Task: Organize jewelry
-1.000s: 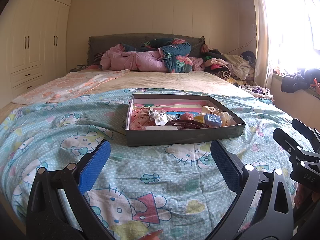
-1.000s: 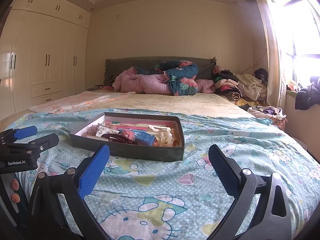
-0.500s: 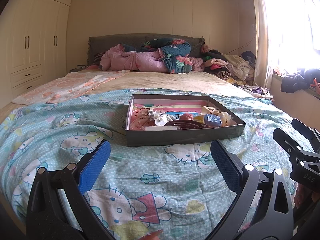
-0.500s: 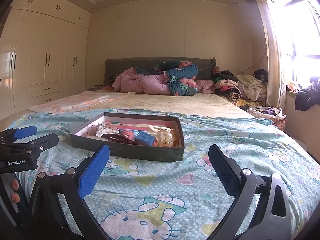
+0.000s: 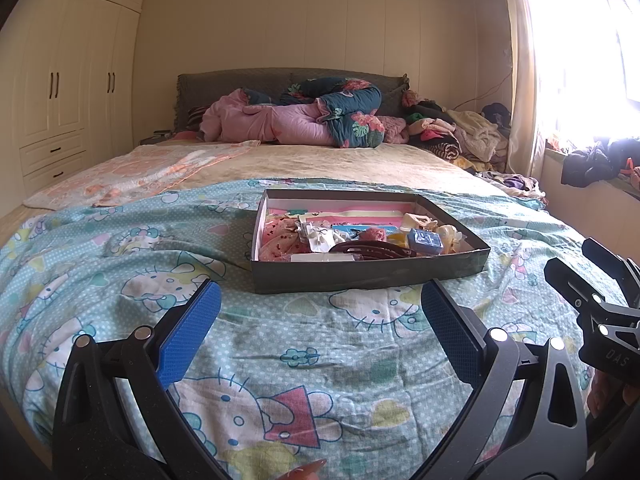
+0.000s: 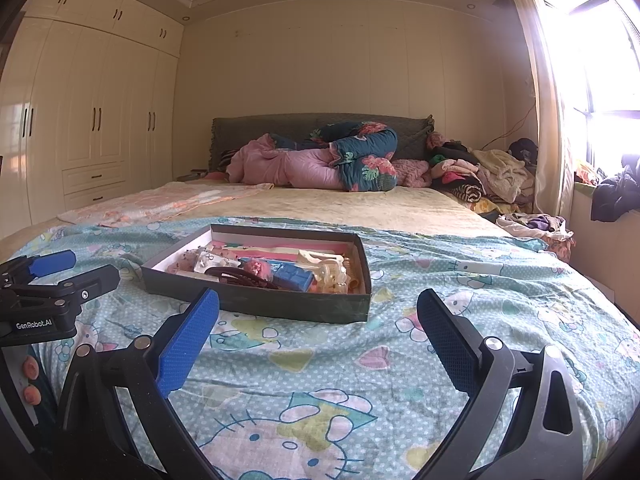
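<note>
Dark grey card forms the one shallow box on the bed's teal cartoon-cat sheet, ahead of both claws. Inside lies a jumble: a blue case, a dark brown hair clip, a pink fluffy piece, pale cream trinkets and pink and cream strips along the far wall. Small items are too tangled to count. The left claw is spread wide over the sheet, holding nothing; its body reads "GenRobot.AI" in the right wrist view. The right claw is likewise spread and empty.
</note>
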Available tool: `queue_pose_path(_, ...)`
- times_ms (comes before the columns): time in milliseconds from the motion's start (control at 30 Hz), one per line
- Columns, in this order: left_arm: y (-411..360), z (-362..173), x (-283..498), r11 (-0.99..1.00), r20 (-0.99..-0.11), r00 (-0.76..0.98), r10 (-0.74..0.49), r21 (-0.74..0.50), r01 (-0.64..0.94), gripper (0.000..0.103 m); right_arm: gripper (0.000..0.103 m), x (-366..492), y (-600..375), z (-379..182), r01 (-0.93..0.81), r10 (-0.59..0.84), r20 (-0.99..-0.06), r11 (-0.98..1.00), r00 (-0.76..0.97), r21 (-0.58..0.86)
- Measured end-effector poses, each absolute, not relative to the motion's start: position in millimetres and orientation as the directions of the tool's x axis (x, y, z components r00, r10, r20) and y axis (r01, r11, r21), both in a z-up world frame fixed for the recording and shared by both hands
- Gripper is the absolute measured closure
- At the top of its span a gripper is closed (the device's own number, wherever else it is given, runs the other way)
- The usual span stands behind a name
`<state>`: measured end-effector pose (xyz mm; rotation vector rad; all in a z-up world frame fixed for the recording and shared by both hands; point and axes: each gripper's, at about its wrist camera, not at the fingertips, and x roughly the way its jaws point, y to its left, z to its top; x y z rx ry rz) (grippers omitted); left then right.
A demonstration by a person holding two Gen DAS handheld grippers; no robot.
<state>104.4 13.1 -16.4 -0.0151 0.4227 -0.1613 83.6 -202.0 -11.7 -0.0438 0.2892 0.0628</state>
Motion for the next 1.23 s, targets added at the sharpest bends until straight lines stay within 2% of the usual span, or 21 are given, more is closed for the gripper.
queue_pose_path(567, 14, -17, 105, 0.987, -0.409, 0.898, -0.161, -0.052, 0.153, 0.011, 0.006, 83, -202, -11, -0.065, 0.053, -0.287, 0.997, 0.956, -0.033)
queue_pose_path(867, 16, -15, 106, 0.994, -0.416, 0.903, -0.107, -0.036, 0.102, 0.011, 0.006, 85, -210, -10, -0.047, 0.037, -0.289, 0.998, 0.957, -0.029)
queue_pose_path(1000, 21, -16, 117, 0.995, -0.453, 0.886, -0.1, -0.058, 0.083, 0.011, 0.006, 93, -221, -8, -0.022, 0.016, -0.296, 1.0, 0.955, -0.018)
queue_pose_path(1067, 30, -19, 133, 0.996, -0.492, 0.867, -0.079, -0.068, 0.052, 0.011, 0.006, 105, -235, -7, 0.012, -0.012, -0.313, 1.0, 0.95, -0.004)
queue_pose_path(1133, 47, -18, 153, 0.997, -0.521, 0.853, -0.037, -0.072, 0.0, 0.011, 0.006, 131, -261, -5, 0.076, -0.071, -0.37, 0.997, 0.926, 0.0)
queue_pose_path(1233, 88, -19, 199, 0.991, -0.566, 0.823, 0.037, -0.085, -0.103, 0.011, 0.006, 189, -318, -15, 0.214, -0.185, -0.524, 0.977, 0.831, -0.004)
